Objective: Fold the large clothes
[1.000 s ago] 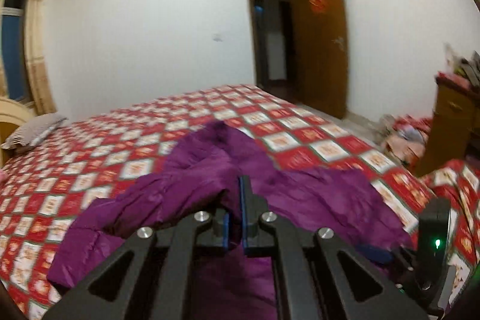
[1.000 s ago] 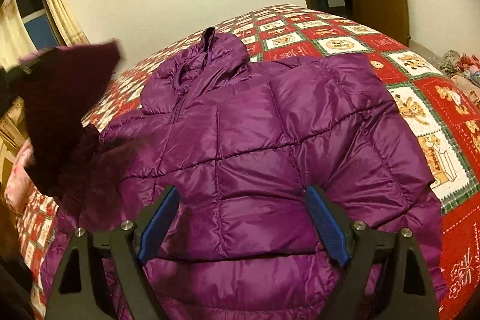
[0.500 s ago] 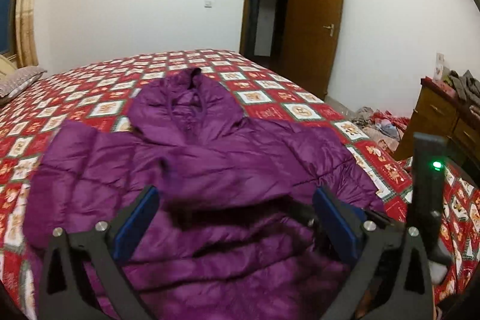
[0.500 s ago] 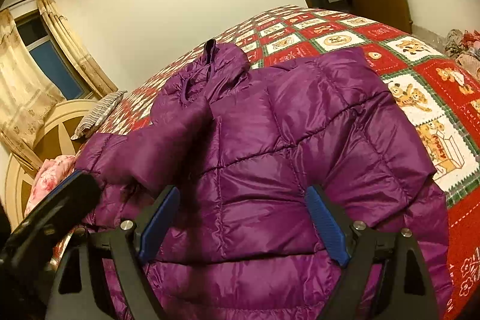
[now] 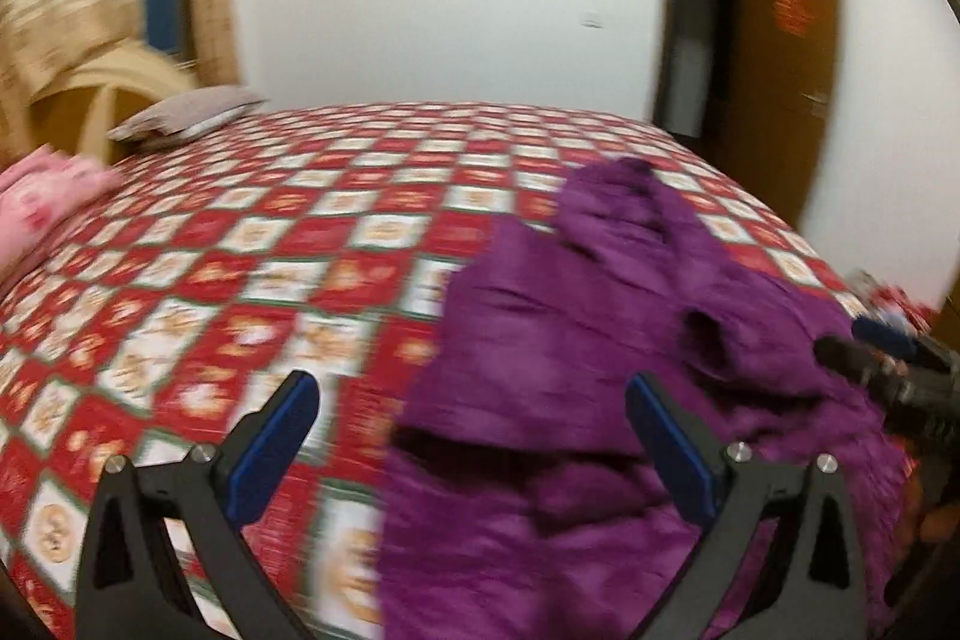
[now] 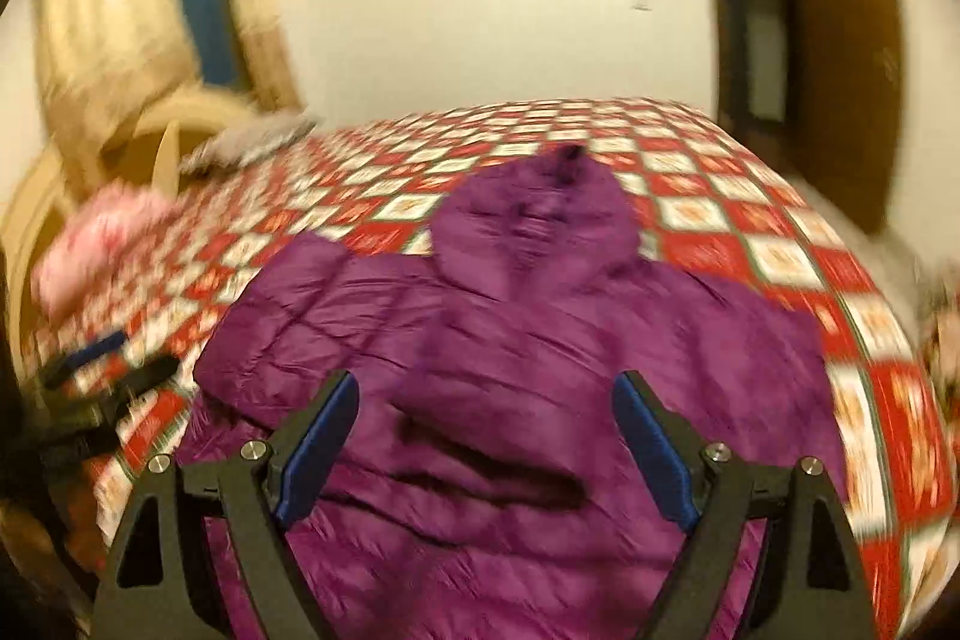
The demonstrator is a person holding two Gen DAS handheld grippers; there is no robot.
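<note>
We found no container in either view; the one thing bearing anything was the bed, whose red-and-white checked bedspread (image 5: 252, 244) carried the purple hooded puffer jacket (image 6: 540, 358). In the right wrist view the jacket lay spread across the centre and lower half of the frame, its hood (image 6: 534, 226) pointing toward the upper middle, and one sleeve folded across the body just ahead of our right gripper (image 6: 486, 445). That gripper held its blue-padded jaws wide apart, over the jacket's lower body and gripping nothing. In the left wrist view our left gripper (image 5: 474, 451) likewise stood with its jaws spread and empty; the jacket (image 5: 630, 370) filled the lower right of that frame, so that the right-hand jaw sat over purple fabric while the left-hand jaw sat over bare bedspread. A grey pillow (image 5: 180, 121) and a pink bundle (image 5: 42, 196) lay at the upper left, well apart from the jacket. Both views were blurred.
</note>
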